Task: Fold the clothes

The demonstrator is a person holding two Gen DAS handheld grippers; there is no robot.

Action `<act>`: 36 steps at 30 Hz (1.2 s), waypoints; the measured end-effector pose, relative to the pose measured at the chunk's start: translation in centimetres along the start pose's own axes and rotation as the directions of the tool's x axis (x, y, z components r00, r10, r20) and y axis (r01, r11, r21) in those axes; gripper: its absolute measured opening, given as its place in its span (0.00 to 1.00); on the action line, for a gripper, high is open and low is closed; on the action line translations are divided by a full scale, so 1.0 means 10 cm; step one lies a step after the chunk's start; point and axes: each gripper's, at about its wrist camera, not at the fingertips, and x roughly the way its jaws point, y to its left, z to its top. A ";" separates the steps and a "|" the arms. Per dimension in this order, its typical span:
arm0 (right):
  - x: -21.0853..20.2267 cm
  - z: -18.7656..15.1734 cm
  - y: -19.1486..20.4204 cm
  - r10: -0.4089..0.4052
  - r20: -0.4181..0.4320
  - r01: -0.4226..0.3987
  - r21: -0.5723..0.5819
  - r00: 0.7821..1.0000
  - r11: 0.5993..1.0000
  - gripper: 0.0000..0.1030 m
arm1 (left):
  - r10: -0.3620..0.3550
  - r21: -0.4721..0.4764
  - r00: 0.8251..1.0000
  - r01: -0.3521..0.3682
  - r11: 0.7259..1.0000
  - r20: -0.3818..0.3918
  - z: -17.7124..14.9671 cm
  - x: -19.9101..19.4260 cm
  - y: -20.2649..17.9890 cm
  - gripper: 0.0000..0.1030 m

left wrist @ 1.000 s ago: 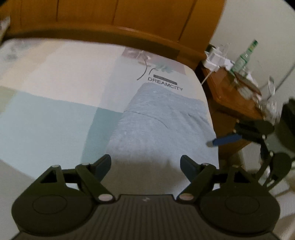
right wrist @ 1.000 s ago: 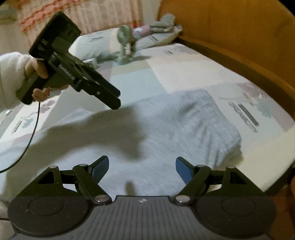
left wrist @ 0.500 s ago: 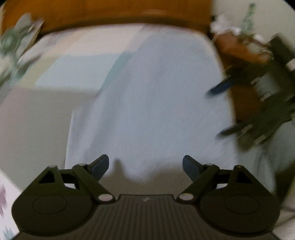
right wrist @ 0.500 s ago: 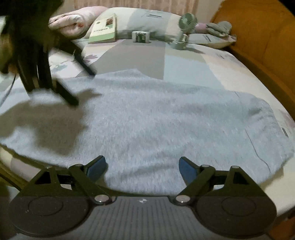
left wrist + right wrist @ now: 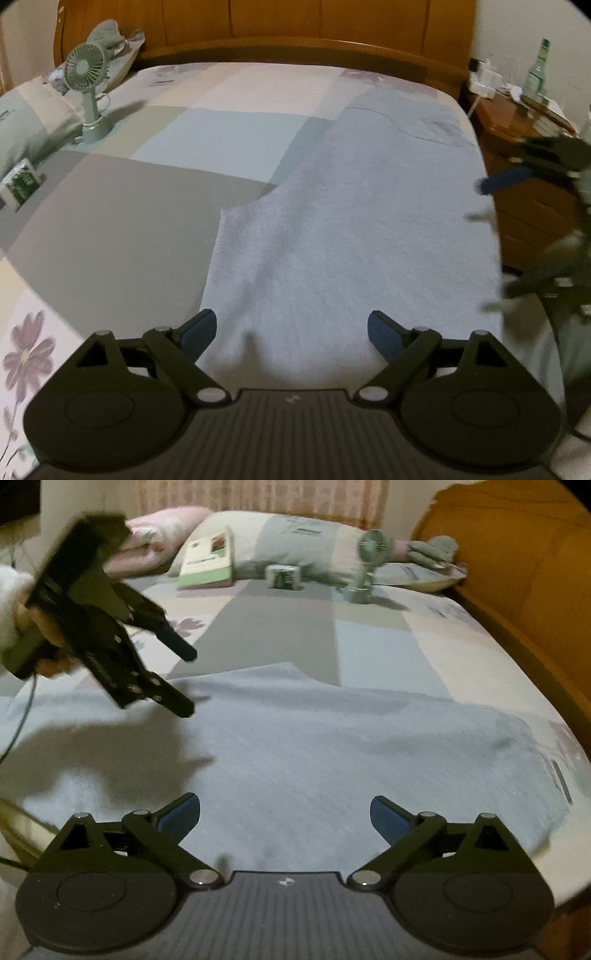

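A: What sits around the garment?

B: In the right wrist view a small green desk fan (image 5: 369, 565) stands at about one o'clock, near the pillows (image 5: 295, 542). A green-and-white book (image 5: 208, 559) leans on a pillow at eleven o'clock, and a small box (image 5: 283, 576) lies between book and fan. A folded pink blanket (image 5: 159, 535) is further left.

A: And the garment itself?

B: The light grey garment (image 5: 351, 229) lies spread flat on the bed, along its near edge, filling the middle of both views. I think it is a T-shirt, though blur hides the detail.

A: The grippers?

B: The left gripper (image 5: 291, 330) hovers above the cloth, jaws wide apart and still opening a little, empty. The right gripper (image 5: 284, 812) is opening too, jaws wide with only cloth below, not pinched. In the right view the left gripper shows at ten o'clock, held by a hand (image 5: 48, 635) in a white sleeve, casting a shadow on the cloth.

A: The room?

B: A patchwork bedsheet (image 5: 147, 184) in grey, pale blue and cream, a wooden headboard (image 5: 295, 26), and a wooden nightstand (image 5: 517, 122) at two o'clock with a green bottle (image 5: 537, 70).
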 end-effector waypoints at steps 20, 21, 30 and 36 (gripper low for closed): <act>0.59 -0.13 0.24 -0.050 -0.127 0.058 0.062 0.991 0.996 1.00 | 0.184 -0.285 0.977 -0.207 0.936 -0.105 -1.88 -0.71 -0.29 0.91; 0.59 -0.14 0.25 -0.051 -0.126 0.059 0.062 0.991 0.996 1.00 | 0.190 -0.285 0.976 -0.214 0.934 -0.109 -1.90 -0.75 -0.29 0.91; 0.58 -0.14 0.26 -0.057 -0.120 0.065 0.066 0.991 0.996 1.00 | 0.190 -0.240 0.982 -0.189 0.952 -0.019 -1.57 -0.67 -0.39 0.91; 0.56 -0.18 0.27 -0.065 -0.104 0.072 0.072 0.992 0.995 1.00 | 0.159 -0.243 0.985 -0.170 0.955 -0.064 -1.60 -0.49 -0.43 0.93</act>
